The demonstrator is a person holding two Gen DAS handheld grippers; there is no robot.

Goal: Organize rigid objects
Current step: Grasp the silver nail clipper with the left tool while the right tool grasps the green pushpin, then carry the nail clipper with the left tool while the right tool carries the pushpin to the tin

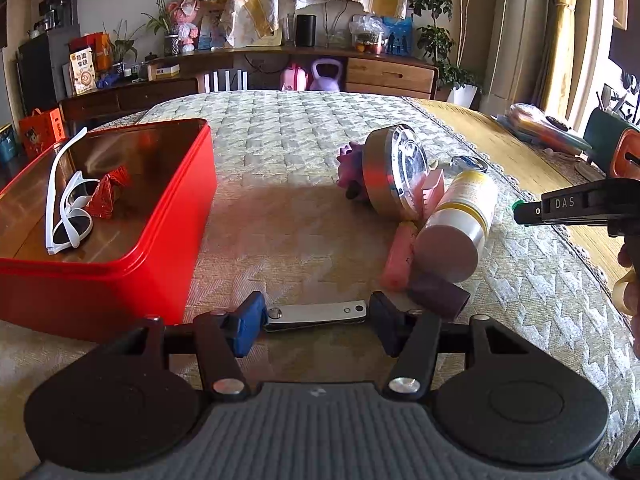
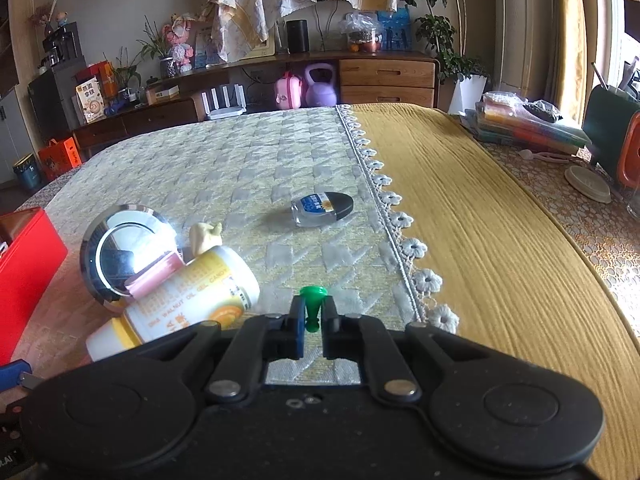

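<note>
My left gripper (image 1: 316, 322) is shut on a flat silver folding metal tool (image 1: 320, 311), its pads pressing on the two ends just above the quilted cloth. My right gripper (image 2: 312, 322) is shut on a small green pawn-shaped piece (image 2: 313, 300), and its green-tipped fingers (image 1: 532, 210) also show at the right edge of the left wrist view. To the left stands an open red tin box (image 1: 168, 240) holding white sunglasses (image 1: 68, 208) and a red wrapped packet (image 1: 108, 196).
A pile lies between the grippers: a round metal tin (image 1: 394, 172), a white-and-yellow bottle (image 1: 460, 220), a pink bar (image 1: 398, 258), a dark block (image 1: 438, 294) and a purple toy (image 1: 350, 164). A small clear bottle with a black cap (image 2: 322, 208) lies farther out. Yellow cloth (image 2: 480, 220) lies to the right.
</note>
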